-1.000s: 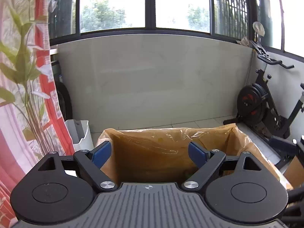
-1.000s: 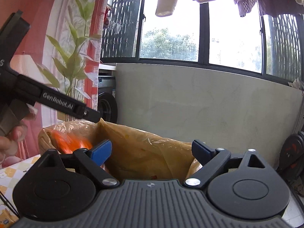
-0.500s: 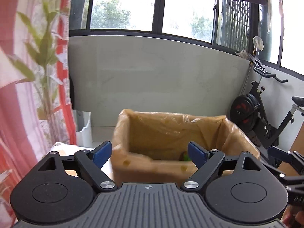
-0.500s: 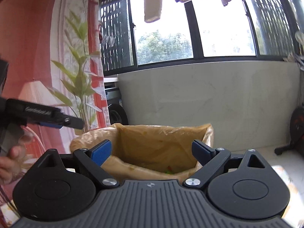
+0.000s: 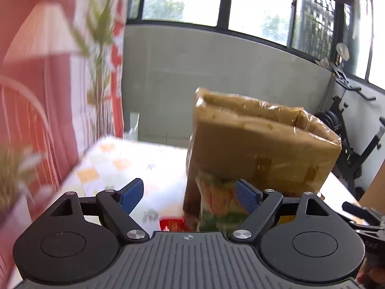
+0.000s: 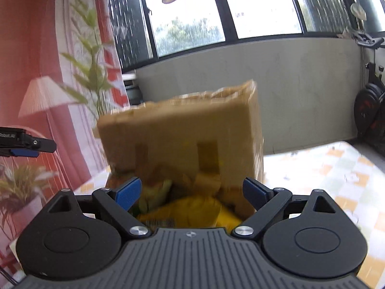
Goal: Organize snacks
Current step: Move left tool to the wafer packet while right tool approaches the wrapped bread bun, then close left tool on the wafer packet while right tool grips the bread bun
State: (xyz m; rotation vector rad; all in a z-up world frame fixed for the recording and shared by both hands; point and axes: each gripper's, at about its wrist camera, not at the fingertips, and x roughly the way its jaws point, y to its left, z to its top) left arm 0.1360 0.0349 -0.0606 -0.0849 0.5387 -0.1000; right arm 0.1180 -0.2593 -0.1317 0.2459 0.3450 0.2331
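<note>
Standing on the checked tablecloth [image 5: 115, 161] is the plastic-lined cardboard box [image 5: 259, 144], the landmark. Leaning against the box's near foot, blurred snack packets: a green-orange one [image 5: 216, 204], a yellow one [image 6: 190, 212], a small red one [image 5: 172, 224] beside them. Both claws hover just in front of the box, left gripper [image 5: 190, 196] and right gripper [image 6: 192, 192], each spread wide, pinching nothing.
</note>
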